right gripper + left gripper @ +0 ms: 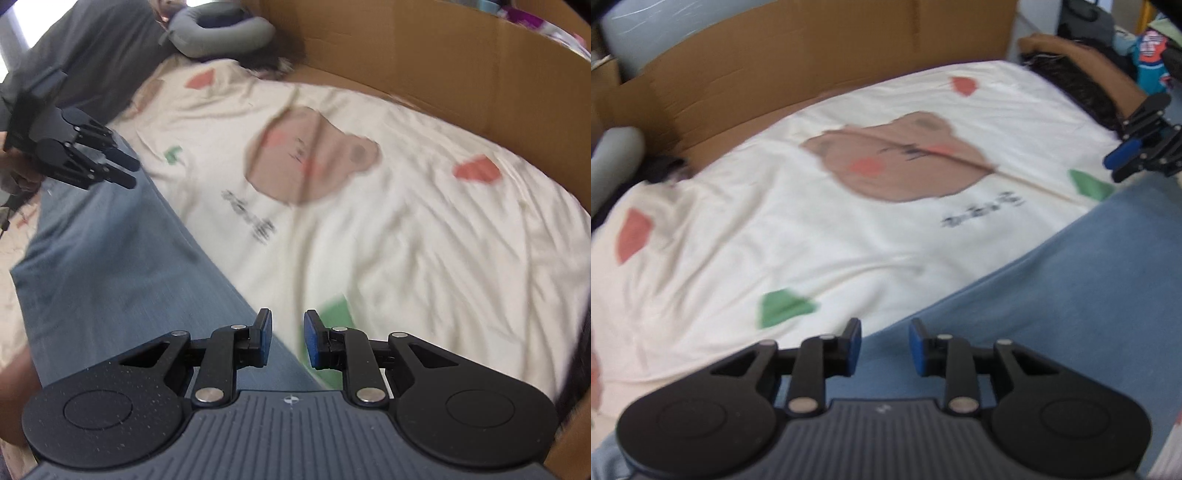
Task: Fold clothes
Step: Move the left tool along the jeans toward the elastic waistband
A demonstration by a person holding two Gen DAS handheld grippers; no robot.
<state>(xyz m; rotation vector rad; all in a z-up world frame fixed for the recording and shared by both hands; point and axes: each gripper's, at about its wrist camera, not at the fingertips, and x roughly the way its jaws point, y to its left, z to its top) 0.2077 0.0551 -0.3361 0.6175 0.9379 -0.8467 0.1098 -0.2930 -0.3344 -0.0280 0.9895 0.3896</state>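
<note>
Shirt: a cream shirt [820, 229] with a bear print lies spread flat, print up, wrinkled, across the surface; a cardboard wall [783, 62] stands along its far edge.
Jeans: blue jeans [1052, 295] lie as a long band along the near edge of the shirt, overlapping it; whether they are doubled over cannot be told.
Surface: hidden beneath the garments, so its kind cannot be told.
Progress: the shirt shows no fold, its sleeves and hem being out flat. Judged from this, the shirt remains to be folded; the scene fits either jeans already laid aside folded or jeans merely stretched out awaiting their turn.
Left gripper [885, 345]: jaws spread, holding nothing; it hangs over the line where jeans meet shirt, one pad toward each garment.
Right gripper [288, 339]: jaws spread, holding nothing; it hangs over the same line at the other end of the jeans, by a green patch [338, 314] of the shirt.
Relation: neither gripper touches cloth, as far as the blur allows; the shirt's bear lies well beyond both, toward the cardboard.
Surroundings: a grey neck pillow [221, 33] lies at the shirt's far left corner.
</note>
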